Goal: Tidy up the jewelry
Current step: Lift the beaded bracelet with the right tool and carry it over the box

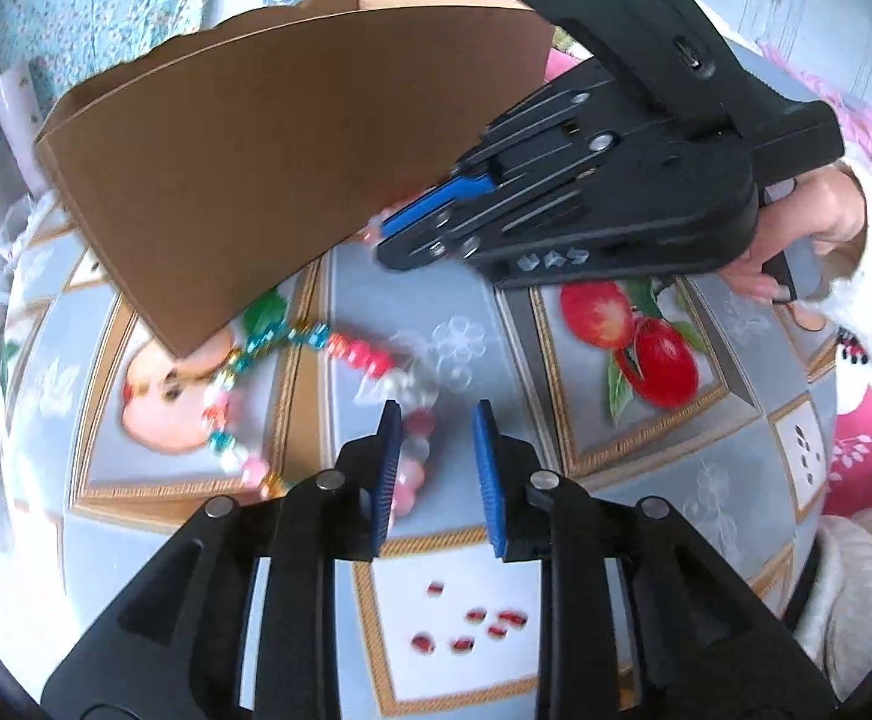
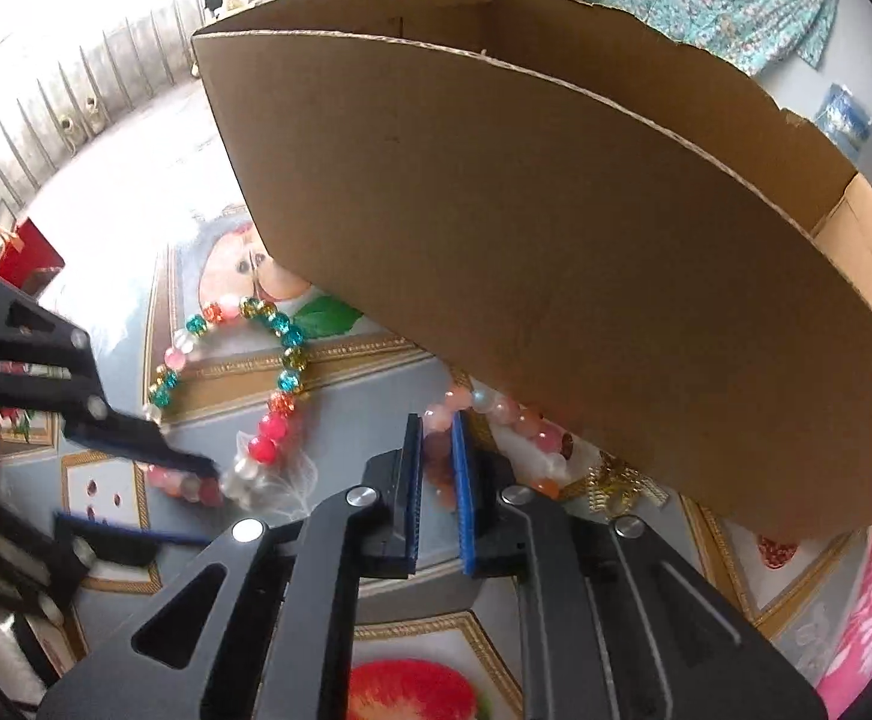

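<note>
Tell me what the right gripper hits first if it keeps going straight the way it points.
Most likely the pink bead bracelet: the right gripper has its pads already around those beads, with the cardboard box wall just beyond. Depth is hard to judge.

Matt brown cardboard box (image 2: 556, 276), glossy glass-like bead bracelets (image 2: 255, 354), smooth printed tablecloth (image 1: 411, 588)

Raised lettering is seen on the black body of the right gripper (image 1: 411, 222) in the left wrist view, apparently upside down and too blurred to be read; no other text is found.
</note>
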### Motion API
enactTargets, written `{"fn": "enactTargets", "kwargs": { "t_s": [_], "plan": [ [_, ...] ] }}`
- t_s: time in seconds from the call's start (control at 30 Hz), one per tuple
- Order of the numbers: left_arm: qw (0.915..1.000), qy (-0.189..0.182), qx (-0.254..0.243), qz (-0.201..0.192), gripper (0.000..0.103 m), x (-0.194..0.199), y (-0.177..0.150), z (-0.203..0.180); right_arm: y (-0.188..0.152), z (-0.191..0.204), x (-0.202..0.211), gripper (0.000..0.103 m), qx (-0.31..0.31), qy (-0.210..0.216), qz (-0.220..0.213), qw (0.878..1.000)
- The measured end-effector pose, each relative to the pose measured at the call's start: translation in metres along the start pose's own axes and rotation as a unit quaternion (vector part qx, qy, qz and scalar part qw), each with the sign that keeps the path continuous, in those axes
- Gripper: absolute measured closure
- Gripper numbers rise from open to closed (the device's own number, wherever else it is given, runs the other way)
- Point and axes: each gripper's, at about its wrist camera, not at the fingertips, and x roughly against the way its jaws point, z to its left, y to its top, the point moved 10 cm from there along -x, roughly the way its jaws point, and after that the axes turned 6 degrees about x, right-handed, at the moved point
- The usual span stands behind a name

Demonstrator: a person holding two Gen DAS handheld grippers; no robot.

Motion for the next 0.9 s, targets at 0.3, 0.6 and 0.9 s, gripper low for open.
{"fn": "enactTargets", "kwargs": {
  "t_s": [0.3, 0.6, 0.9],
  "plan": [
    [0.9983, -0.007, 0.058, -0.006, 0.094, -0.001, 0.024, -0.001, 0.009, 0.002, 0.026, 0.093, -0.07, 0.006, -0.031, 0.997],
    [0.989, -0.05, 0.108, -0.089, 0.094, 0.086, 0.073, 0.004, 0.031, -0.023, 0.102, 0.093, -0.159, 0.082, -0.13, 0.975],
    [0.9791, -0.058, 0.102, -0.166, 0.094, 0.169, 0.176, 0.016, 0.066, -0.074, 0.186, 0.093, -0.196, 0.112, -0.218, 0.949]
  ]
}}
